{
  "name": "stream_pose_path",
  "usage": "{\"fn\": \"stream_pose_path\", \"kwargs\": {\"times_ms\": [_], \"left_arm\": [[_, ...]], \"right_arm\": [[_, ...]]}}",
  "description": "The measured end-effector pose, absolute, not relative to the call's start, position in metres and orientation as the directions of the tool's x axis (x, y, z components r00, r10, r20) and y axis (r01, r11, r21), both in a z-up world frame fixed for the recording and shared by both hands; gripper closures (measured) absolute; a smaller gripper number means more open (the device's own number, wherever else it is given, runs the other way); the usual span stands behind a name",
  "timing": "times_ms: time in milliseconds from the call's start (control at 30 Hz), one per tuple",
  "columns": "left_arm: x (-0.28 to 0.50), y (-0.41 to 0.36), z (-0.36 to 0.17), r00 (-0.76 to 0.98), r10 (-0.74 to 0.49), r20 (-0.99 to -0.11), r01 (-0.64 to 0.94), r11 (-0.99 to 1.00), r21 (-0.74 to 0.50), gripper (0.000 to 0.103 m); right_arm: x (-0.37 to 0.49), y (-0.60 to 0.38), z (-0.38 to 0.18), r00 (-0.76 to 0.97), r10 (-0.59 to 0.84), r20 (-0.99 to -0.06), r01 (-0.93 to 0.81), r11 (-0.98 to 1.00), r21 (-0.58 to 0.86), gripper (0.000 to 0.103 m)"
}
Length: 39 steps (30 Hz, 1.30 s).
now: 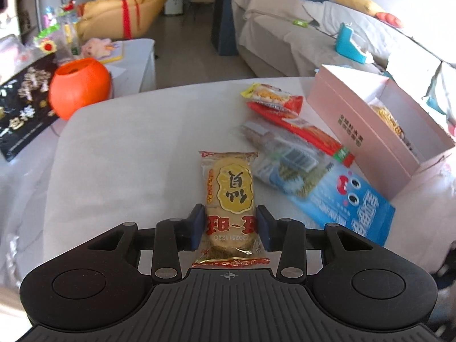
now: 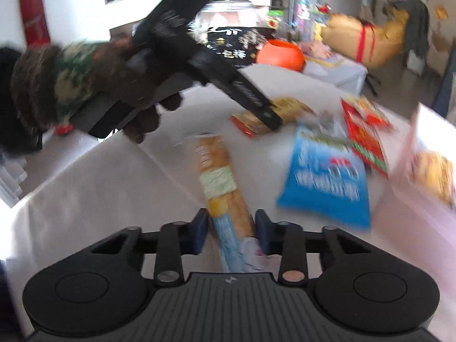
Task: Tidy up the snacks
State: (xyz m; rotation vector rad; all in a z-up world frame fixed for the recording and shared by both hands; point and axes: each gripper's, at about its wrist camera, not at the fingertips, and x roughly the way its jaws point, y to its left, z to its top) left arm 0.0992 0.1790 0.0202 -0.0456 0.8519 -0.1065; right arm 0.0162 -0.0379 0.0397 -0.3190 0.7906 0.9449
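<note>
Left gripper [image 1: 230,225] clamped on a rice cracker packet [image 1: 228,196], blue pads pressing both long sides near its red-printed end, packet pointing away over the white surface [image 1: 128,148]. To the right, a loose pile of snacks: a blue bag with cartoon eyes [image 1: 347,202] nearest, a clear packet [image 1: 285,159] beside it, a long red packet [image 1: 307,131] behind, and a yellow-and-red packet [image 1: 273,97] farthest. Further right, touching the pile's edge, an open pink box [image 1: 367,131] with something yellow inside. At far left, beyond the surface, an orange pumpkin-shaped bucket [image 1: 79,85].

Right gripper [image 2: 230,228] with jaws close around a long bread-like snack in a clear wrapper [image 2: 222,176]; the right pad looks to touch the wrapper, the left shows a small gap, and blur makes a firm clamp impossible to confirm. Snack lying on the surface, angled away and slightly left. In the right wrist view, the left gripper seen from the side, held by a gloved hand [image 2: 142,85] in a camouflage-patterned sleeve [image 2: 71,79], its tip on the cracker packet at mid-distance. Blue bag near right, red packet behind it, pink box at the right edge.
</note>
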Motion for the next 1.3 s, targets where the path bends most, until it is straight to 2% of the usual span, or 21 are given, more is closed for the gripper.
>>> {"fn": "stream_pose_path", "kwargs": {"times_ms": [233,300,400,500,567,800,867,967,1033,1167,1300], "left_arm": [[0.049,0.178,0.02,0.68,-0.096,-0.727,-0.05,0.983,-0.177,0.059],[0.033,0.176,0.021,0.681,-0.103,-0.725,-0.067,0.977,-0.202,0.059],[0.013,0.166,0.022,0.675,-0.132,-0.726,-0.056,0.972,-0.229,0.059],[-0.001,0.146,0.022,0.654,-0.201,-0.73,-0.006,0.963,-0.27,0.059],[-0.008,0.127,0.022,0.642,-0.242,-0.728,0.032,0.956,-0.29,0.059],[-0.01,0.073,0.023,0.637,-0.213,-0.741,0.114,0.976,-0.183,0.056],[-0.007,0.066,0.022,0.637,-0.213,-0.741,0.129,0.977,-0.169,0.053],[-0.004,0.061,0.019,0.644,-0.215,-0.734,0.127,0.976,-0.175,0.05],[-0.002,0.061,0.016,0.656,-0.226,-0.72,0.114,0.973,-0.201,0.05],[-0.001,0.064,0.016,0.665,-0.233,-0.71,0.095,0.969,-0.229,0.05],[-0.002,0.063,0.015,0.673,-0.23,-0.703,0.088,0.969,-0.233,0.05]], "right_arm": [[0.005,-0.121,0.042,0.447,0.556,-0.701,-0.686,0.716,0.131,0.073],[0.001,-0.143,0.04,0.5,0.513,-0.698,-0.632,0.767,0.11,0.073],[0.009,-0.163,0.039,0.516,0.514,-0.685,-0.59,0.793,0.151,0.073],[0.009,-0.166,0.036,0.539,0.503,-0.675,-0.575,0.806,0.142,0.058],[0.011,-0.162,0.032,0.554,0.481,-0.68,-0.562,0.818,0.121,0.045],[0.017,-0.148,0.018,0.583,0.439,-0.684,-0.523,0.847,0.099,0.03],[0.015,-0.148,0.016,0.577,0.453,-0.679,-0.537,0.837,0.102,0.022],[0.006,-0.137,0.011,0.598,0.42,-0.683,-0.574,0.819,0.002,0.014],[0.007,-0.138,0.01,0.606,0.395,-0.69,-0.541,0.841,0.006,0.007],[0.011,-0.14,0.01,0.572,0.416,-0.707,-0.562,0.827,0.032,0.0],[0.01,-0.139,0.011,0.554,0.419,-0.719,-0.585,0.811,0.021,0.0]]}}
